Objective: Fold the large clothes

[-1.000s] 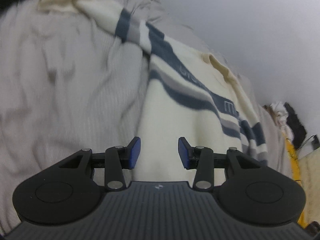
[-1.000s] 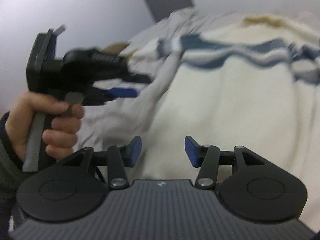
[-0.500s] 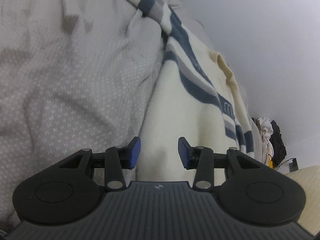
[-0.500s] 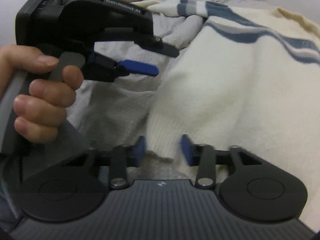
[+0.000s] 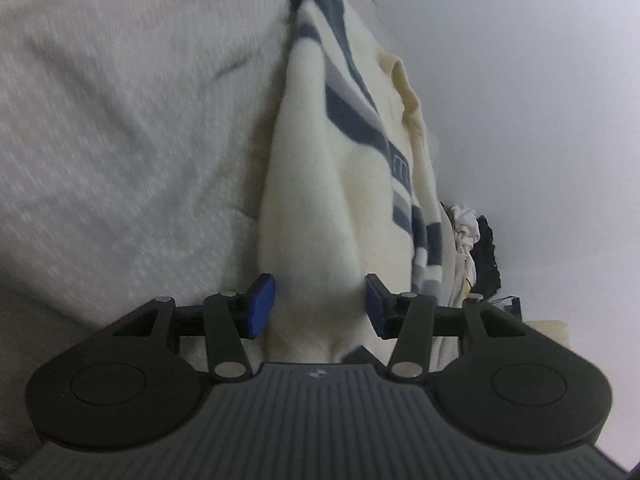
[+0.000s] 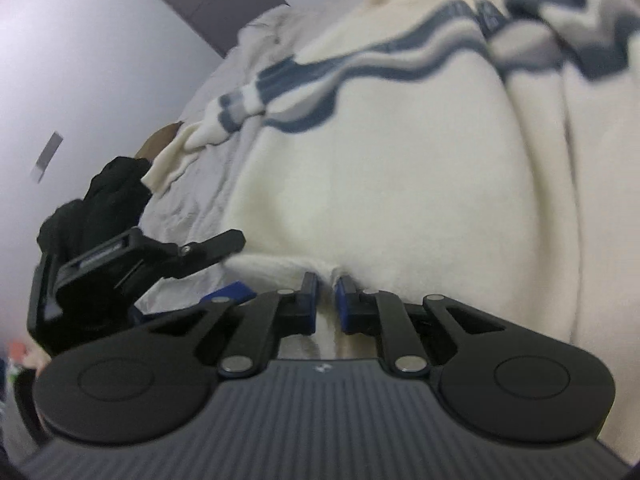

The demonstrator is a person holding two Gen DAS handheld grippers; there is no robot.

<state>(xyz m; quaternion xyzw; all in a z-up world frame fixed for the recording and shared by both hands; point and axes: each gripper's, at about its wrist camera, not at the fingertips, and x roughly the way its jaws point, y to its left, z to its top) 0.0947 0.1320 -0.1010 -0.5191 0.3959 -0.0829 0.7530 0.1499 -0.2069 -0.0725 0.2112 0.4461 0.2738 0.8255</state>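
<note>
A cream sweater (image 6: 400, 168) with blue and grey stripes lies spread on a grey bedspread (image 5: 120, 120). My right gripper (image 6: 327, 300) is shut on the sweater's bottom hem, with cream fabric pinched between the blue pads. My left gripper (image 5: 320, 306) is open, its blue pads either side of the sweater's (image 5: 312, 208) hem at its corner, fabric lying between them. The left gripper (image 6: 188, 272) also shows in the right wrist view, just left of the right one. One sleeve (image 6: 224, 116) trails off to the far left.
A pale wall (image 5: 520, 80) runs behind the bed. A heap of white and dark clothes (image 5: 476, 240) lies past the sweater's far end. A dark door frame (image 6: 208, 4) stands at the bed's far side.
My right gripper has moved onto the hem and closed on it. My left gripper has dropped lower, to the hem corner, still open.
</note>
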